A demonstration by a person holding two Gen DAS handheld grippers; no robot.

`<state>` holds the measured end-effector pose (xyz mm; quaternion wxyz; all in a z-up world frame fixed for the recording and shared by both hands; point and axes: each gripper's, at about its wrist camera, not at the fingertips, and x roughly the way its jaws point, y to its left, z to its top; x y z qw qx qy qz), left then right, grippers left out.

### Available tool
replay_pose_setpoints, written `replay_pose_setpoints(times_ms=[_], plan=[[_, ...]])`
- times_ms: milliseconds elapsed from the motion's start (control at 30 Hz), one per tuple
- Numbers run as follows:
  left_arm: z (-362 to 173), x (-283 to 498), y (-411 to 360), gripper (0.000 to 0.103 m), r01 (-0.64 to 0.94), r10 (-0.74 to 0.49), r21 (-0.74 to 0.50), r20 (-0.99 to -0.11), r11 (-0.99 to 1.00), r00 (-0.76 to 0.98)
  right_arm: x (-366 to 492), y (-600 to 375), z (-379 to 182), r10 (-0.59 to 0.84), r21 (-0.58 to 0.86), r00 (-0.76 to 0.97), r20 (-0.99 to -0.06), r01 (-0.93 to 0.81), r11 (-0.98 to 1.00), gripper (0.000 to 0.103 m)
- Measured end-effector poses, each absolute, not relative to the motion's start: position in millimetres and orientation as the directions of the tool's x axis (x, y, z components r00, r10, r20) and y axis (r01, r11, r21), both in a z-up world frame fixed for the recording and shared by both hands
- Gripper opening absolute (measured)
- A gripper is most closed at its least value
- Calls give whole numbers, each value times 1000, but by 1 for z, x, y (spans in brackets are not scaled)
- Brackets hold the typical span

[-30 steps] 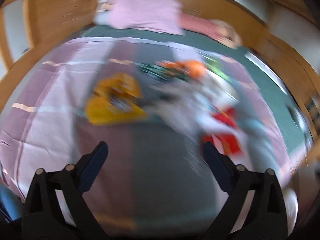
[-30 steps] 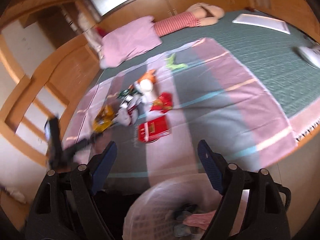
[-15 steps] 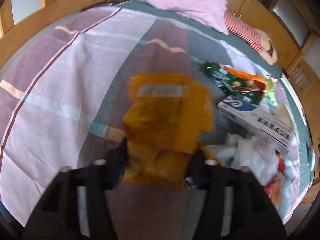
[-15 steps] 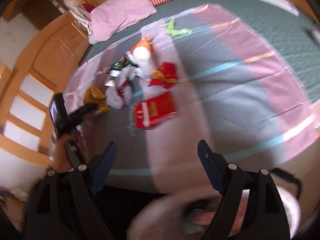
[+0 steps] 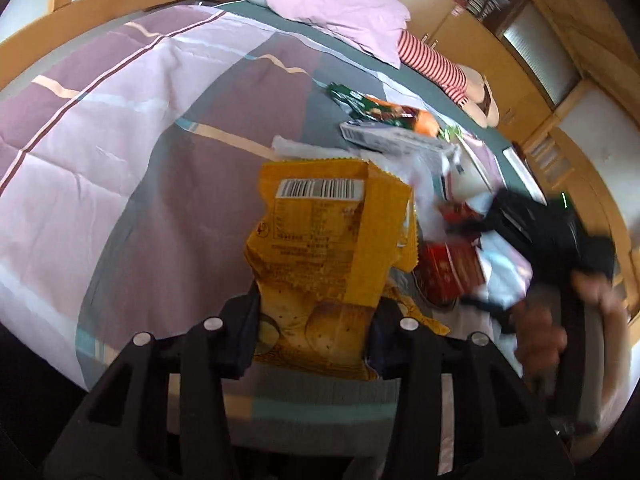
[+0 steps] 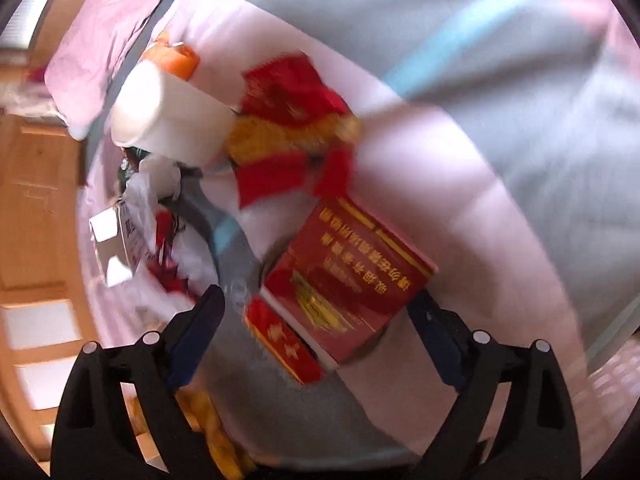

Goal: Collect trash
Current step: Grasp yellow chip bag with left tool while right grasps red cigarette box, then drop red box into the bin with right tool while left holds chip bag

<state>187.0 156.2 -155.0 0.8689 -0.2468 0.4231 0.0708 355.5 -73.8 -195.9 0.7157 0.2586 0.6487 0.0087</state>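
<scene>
A bed is seen, bordered by light wooden panelling, with a dark green mattress cover and, spread over it, a sheet striped in pink, mauve and grey. A pink pillow lies at the head end, with a red-and-white striped item just beside it.

In the left wrist view, a yellow potato-chip bag is pinched between the two fingers of the left gripper and stands up above the sheet. A barcode is printed near the bag's upper edge, with small text below it that cannot be read; potatoes are pictured on its lower part. Beyond the bag a heap of trash lies on the sheet: a green-and-orange snack wrapper, a long white carton and crumpled white plastic. The right hand, blurred, is seen at the right edge, wrapped around a black device.

In the right wrist view, the right gripper is spread wide, and a flattened red carton bearing yellow Chinese characters, too blurred to read, lies on the sheet between its fingers, untouched as far as can be told. Behind it lie a crumpled red-and-yellow wrapper and a white paper roll.
</scene>
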Motion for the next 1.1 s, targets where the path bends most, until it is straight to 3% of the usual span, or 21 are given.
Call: replay_pose_setpoints(times_ms=[100, 167, 267, 533, 700, 900, 1100], plan=[[-151, 182, 152, 45, -331, -57, -347, -760, 878, 648, 360, -55, -196, 241, 275, 166, -956, 225, 935, 85], [-154, 183, 154, 45, -339, -51, -338, -770, 878, 636, 357, -46, -192, 194, 221, 185, -963, 136, 966, 68], [-157, 183, 159, 45, -354, -41, -331, -779, 875, 626, 342, -45, -188, 213, 224, 191, -958, 36, 974, 63], [-143, 174, 156, 45, -340, 12, -294, -740, 893, 672, 289, -78, -123, 303, 287, 348, -887, -98, 953, 61], [-96, 150, 134, 45, -323, 133, -164, -674, 932, 727, 236, -109, -61, 331, 265, 536, -777, -198, 944, 61], [-32, 107, 87, 45, -194, 105, -94, -577, 976, 810, 170, -149, -18, 365, 241, 665, -652, -275, 931, 61], [4, 63, 39, 46, -92, 66, -27, -509, 995, 858, 114, -185, 10, 368, 233, 723, -585, -285, 930, 61]])
